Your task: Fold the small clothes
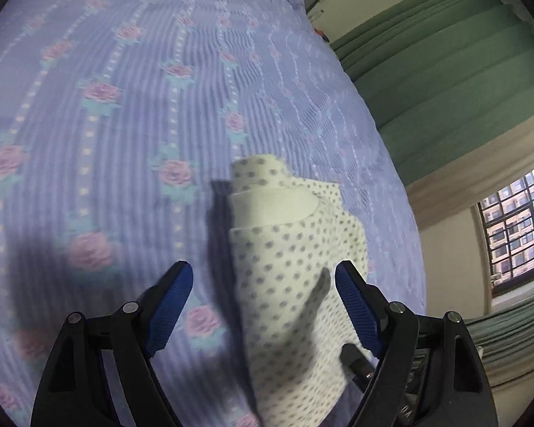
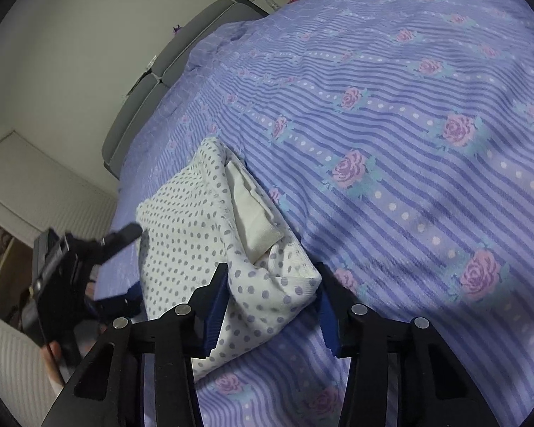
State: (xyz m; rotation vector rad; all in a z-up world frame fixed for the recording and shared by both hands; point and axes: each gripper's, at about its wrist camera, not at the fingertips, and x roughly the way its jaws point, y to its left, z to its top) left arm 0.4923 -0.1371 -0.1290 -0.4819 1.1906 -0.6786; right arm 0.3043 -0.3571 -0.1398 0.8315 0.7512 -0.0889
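The right gripper [image 2: 272, 306] has its blue pads against both sides of a bunched corner of the dotted white garment [image 2: 195, 227], pinching it. The left gripper [image 1: 263, 302] stands wide, pads clear of the cloth, with the garment's folded edge between them and nearer the right-hand pad. The garment lies folded on the purple rose-patterned bedspread [image 2: 409, 178], near its edge.
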